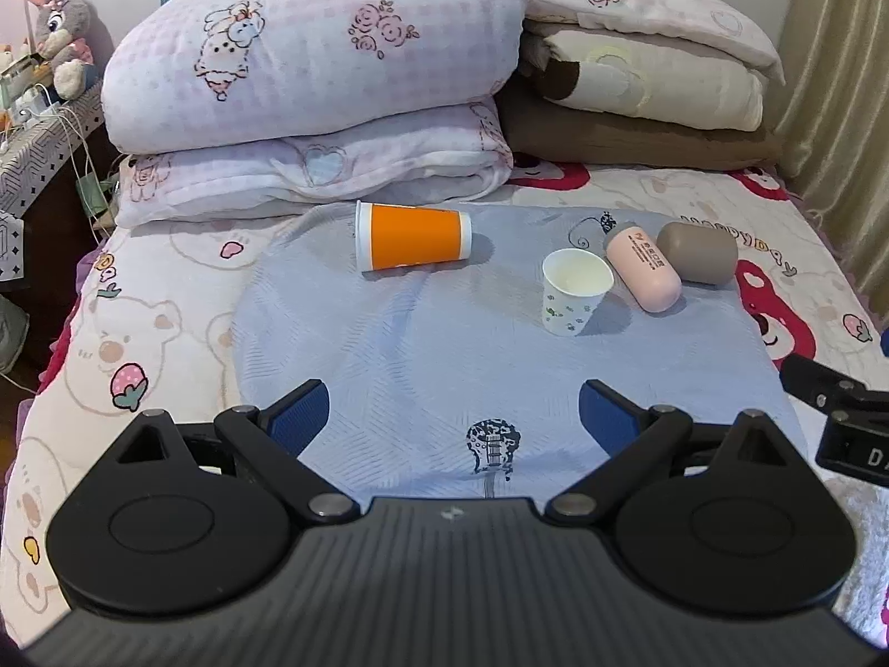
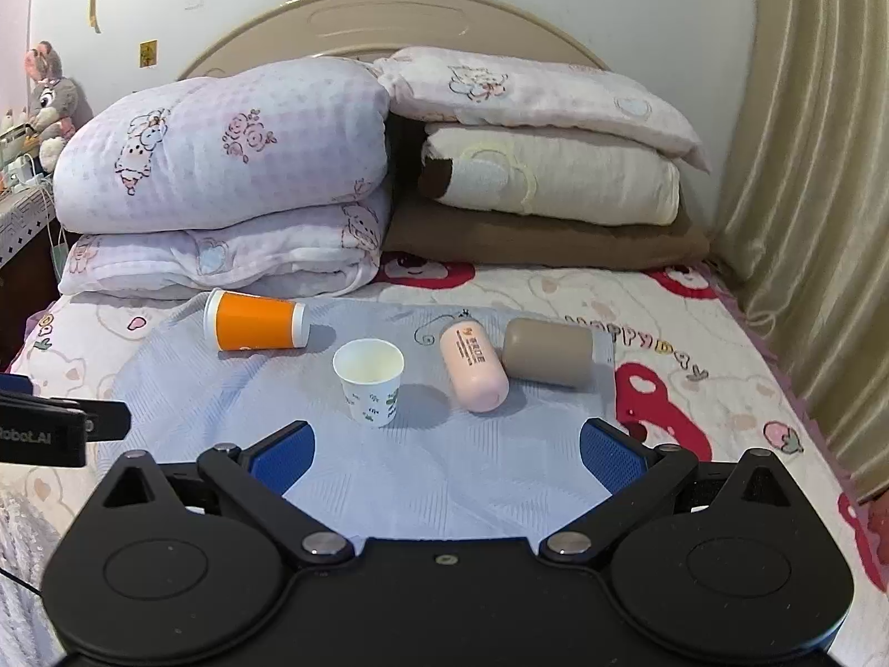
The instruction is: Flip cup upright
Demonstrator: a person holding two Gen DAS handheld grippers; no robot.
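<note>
An orange cup (image 1: 414, 237) with white rims lies on its side on a light blue cloth (image 1: 444, 356), mouth to the left; it also shows in the right wrist view (image 2: 255, 320). A small white paper cup (image 1: 575, 292) with green print stands upright, also in the right wrist view (image 2: 369, 381). A pink bottle (image 1: 644, 264) and a taupe cup (image 1: 699, 252) lie on their sides to its right. My left gripper (image 1: 453, 414) is open and empty, well short of the cups. My right gripper (image 2: 447, 456) is open and empty, just before the paper cup.
Folded quilts (image 1: 311, 83) and pillows (image 1: 650, 72) are stacked behind the cloth on the bed. A curtain (image 2: 805, 222) hangs at the right. A side table with a plush toy (image 1: 58, 39) stands at the left. The other gripper's body shows at the edge of each view (image 1: 844, 422).
</note>
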